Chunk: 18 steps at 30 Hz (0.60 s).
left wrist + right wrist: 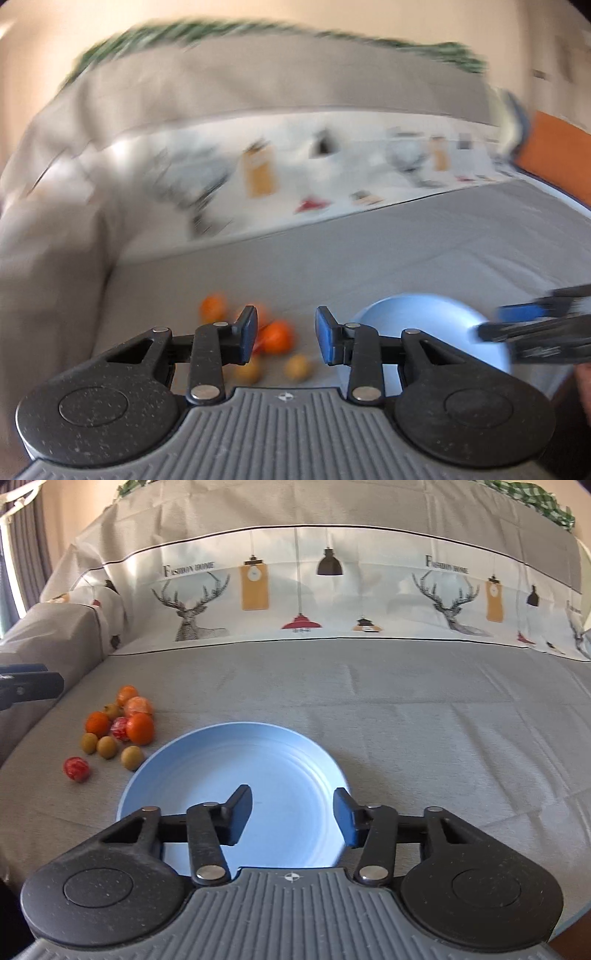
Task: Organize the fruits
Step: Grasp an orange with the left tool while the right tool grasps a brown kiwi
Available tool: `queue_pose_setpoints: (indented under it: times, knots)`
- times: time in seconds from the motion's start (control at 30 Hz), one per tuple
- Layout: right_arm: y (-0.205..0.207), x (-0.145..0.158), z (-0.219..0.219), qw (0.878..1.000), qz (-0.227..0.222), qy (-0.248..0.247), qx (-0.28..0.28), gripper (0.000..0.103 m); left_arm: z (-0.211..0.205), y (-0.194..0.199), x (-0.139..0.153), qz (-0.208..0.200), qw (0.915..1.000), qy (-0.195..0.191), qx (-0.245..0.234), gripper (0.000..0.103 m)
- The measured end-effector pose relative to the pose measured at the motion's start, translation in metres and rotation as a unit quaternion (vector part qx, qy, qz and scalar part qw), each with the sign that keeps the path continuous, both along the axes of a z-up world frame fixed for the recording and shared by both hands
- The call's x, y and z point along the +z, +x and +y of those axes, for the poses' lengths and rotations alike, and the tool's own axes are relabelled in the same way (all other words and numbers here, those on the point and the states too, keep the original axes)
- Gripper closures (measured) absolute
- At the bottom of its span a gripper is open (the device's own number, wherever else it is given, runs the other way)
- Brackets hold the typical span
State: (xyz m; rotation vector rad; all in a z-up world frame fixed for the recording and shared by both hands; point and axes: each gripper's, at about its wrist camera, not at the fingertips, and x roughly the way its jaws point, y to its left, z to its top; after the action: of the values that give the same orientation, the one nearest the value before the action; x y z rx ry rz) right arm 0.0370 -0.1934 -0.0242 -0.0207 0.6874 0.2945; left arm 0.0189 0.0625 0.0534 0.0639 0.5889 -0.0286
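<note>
- Left hand-held gripper (285, 334): black linkage arms with blue pads, jaws partly spread with nothing between them; it hangs above the fruit in a blurred view.
- Right hand-held gripper (292, 818): same build, with a ribbed grey body behind the arms; jaws partly spread and empty, held over the plate (207, 760).
- Plate: round, smooth, pale blue, with shallow concentric rings; nothing lies on it. It rests flat on the cloth (406, 716).
- Cloth: grey woven fabric with soft creases; behind it rises a white printed band (332, 590) with stags, hanging lamps and lettering.
- Fruits (118, 727): a loose cluster on the cloth just left of the plate.
- Oranges (139, 728): round, bright and glossy; one (138, 705) looks peeled, with pale segments.
- Small tan fruits (107, 746): round and matt, at the near edge of the cluster; one (132, 757) lies just beside the plate's rim.
- Red fruit (76, 768): small and shiny, a little apart at the front; another (120, 728) sits among the oranges.
</note>
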Motion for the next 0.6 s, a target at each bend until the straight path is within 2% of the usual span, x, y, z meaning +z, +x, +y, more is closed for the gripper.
queue_pose_setpoints:
  times: [0.03, 0.1, 0.17, 0.4, 0.6]
  knots:
    - [0.0, 0.001, 0.001, 1.0, -0.003, 0.003, 0.003, 0.053, 0.012, 0.007, -0.004, 0.026, 0.9989, -0.025, 0.031, 0.065]
    - [0.0, 0.003, 0.002, 1.0, -0.006, 0.012, 0.01, 0.053, 0.03, 0.006, -0.001, 0.01, 0.995, -0.074, 0.066, 0.065]
    - [0.0, 0.004, 0.005, 1.0, -0.007, 0.02, 0.018, 0.053, 0.036, 0.006, -0.001, 0.006, 0.9924, -0.098, 0.074, 0.064]
    - [0.002, 0.008, 0.026, 0.997, -0.019, 0.038, 0.061, 0.052, 0.042, 0.021, -0.009, 0.037, 0.9888, -0.122, 0.077, 0.063]
    - [0.001, 0.01, 0.049, 0.993, -0.03, 0.04, 0.102, 0.052, 0.062, 0.039, -0.023, 0.051, 0.9814, -0.15, 0.108, 0.062]
